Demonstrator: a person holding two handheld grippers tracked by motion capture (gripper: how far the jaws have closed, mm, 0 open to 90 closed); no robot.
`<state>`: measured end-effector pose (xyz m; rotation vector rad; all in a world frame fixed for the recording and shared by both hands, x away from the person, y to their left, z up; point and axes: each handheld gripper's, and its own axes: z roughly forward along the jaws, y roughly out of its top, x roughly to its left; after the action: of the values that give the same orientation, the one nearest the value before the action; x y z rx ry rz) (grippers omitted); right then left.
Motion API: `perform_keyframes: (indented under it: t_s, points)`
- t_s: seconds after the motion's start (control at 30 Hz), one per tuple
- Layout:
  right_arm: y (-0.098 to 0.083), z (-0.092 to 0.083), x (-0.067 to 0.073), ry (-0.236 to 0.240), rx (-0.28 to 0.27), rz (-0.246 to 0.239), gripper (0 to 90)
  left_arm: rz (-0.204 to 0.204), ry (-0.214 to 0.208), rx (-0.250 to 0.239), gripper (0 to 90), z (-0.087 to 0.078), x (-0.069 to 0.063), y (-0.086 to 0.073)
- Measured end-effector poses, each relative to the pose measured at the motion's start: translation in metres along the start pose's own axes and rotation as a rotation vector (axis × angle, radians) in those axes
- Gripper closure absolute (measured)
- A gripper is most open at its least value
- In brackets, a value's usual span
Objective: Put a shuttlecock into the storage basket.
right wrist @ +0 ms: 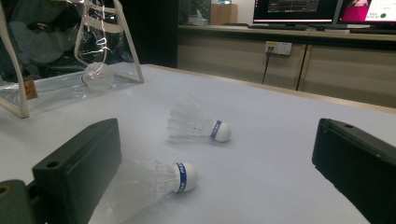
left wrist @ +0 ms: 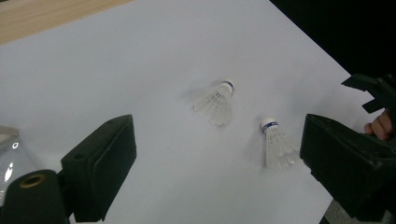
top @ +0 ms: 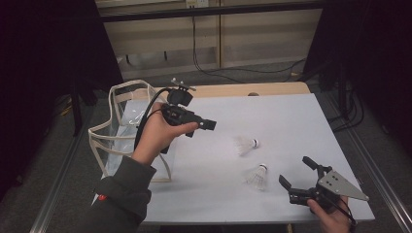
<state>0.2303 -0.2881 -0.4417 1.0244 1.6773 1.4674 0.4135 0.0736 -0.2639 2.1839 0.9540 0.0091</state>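
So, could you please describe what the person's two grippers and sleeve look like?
Both grippers are black, each with two blocky flat-faced jaws. The left gripper trails a black cable and carries small white-tipped markers on top. The right gripper bears a grey three-cornered plate with small holes. The left arm wears a dark grey sleeve with a small red mark.

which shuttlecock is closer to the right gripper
The shuttlecock lying nearer the table's front edge, just left of the open right gripper. The other shuttlecock lies farther back, toward the table's middle.
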Motion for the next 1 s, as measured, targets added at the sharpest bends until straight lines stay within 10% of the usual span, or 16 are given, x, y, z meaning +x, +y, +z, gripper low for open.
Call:
perform_keyframes:
  t_s: [1.0]
  points:
    - [0.000,0.000,0.000,0.003,0.002,-0.006,1.3,0.036,-0.048,0.028,9.0,0.031,-0.009,-0.022]
